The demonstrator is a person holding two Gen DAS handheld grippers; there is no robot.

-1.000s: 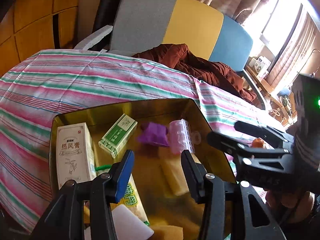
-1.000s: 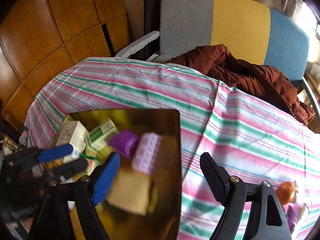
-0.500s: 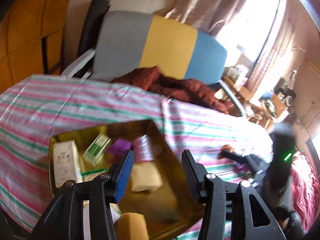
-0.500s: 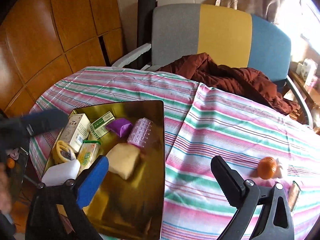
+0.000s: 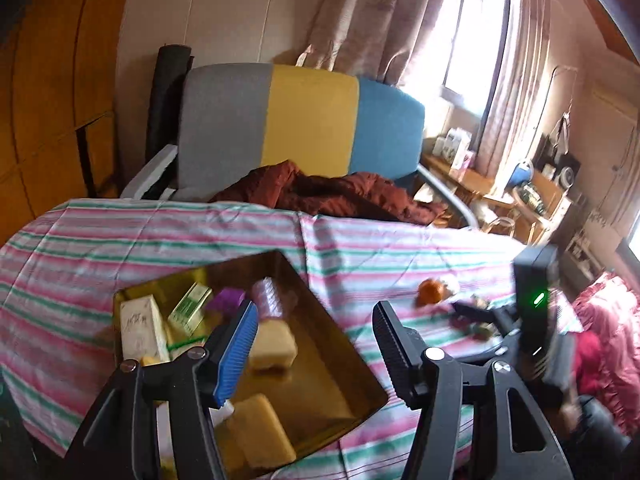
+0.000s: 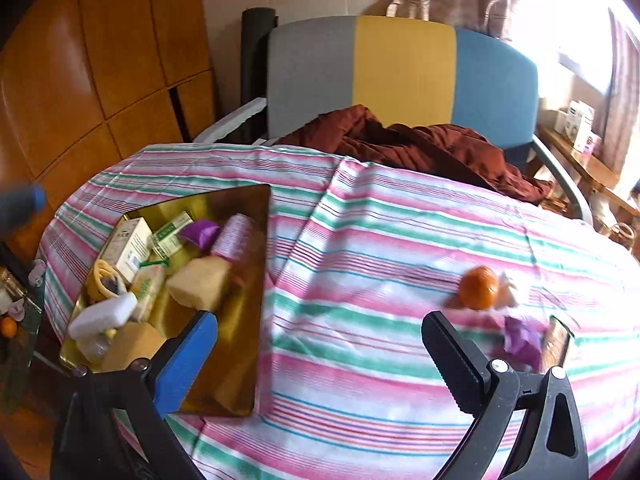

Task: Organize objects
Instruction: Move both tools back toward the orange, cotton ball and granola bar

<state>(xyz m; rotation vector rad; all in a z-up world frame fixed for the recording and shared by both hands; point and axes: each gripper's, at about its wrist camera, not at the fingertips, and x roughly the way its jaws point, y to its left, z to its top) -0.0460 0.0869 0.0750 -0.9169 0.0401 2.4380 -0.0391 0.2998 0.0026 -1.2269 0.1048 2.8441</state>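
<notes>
Left tongs [image 5: 312, 332] apart, nothing between the jaws, hanging above the right half of the gold tray [image 5: 344, 364]. Right tongs [image 6: 320, 344] wide apart, empty, over bare striped cloth [image 6: 360, 240] between tray and orange [image 6: 479, 287].

Tray on the left part of the desk, on the cloth. Inside, from the right wrist view: white box [image 6: 130, 244] and green box [image 6: 172, 232] at the far left corner, touching; purple piece [image 6: 200, 232] just beside the green box; pink ribbed roller [image 6: 234, 236] beside the purple piece; yellow sponge [image 6: 200, 284] in the middle, touching the roller; yellow packet [image 6: 148, 292] left of the sponge; white block [image 6: 102, 316] at the near left; yellow ring-shaped thing [image 6: 102, 276] next to the white box, too blurred to name. Second sponge [image 5: 260, 428] at the near end of the tray in the left wrist view.

Orange on the cloth at the right side of the desk, well apart from the tray. Purple wrapper [image 6: 520, 336] near it, closer to camera; flat brownish packet [image 6: 558, 340] just beside the wrapper. Clear crumpled bit touching the orange, unclear what.

Behind the desk: chair [image 6: 400, 72] with grey, yellow, blue back; brown garment [image 6: 420, 148] heaped on the seat. Right tongs also visible, blurred, at the right of the left wrist view, green light [image 5: 538, 298] on the body.
</notes>
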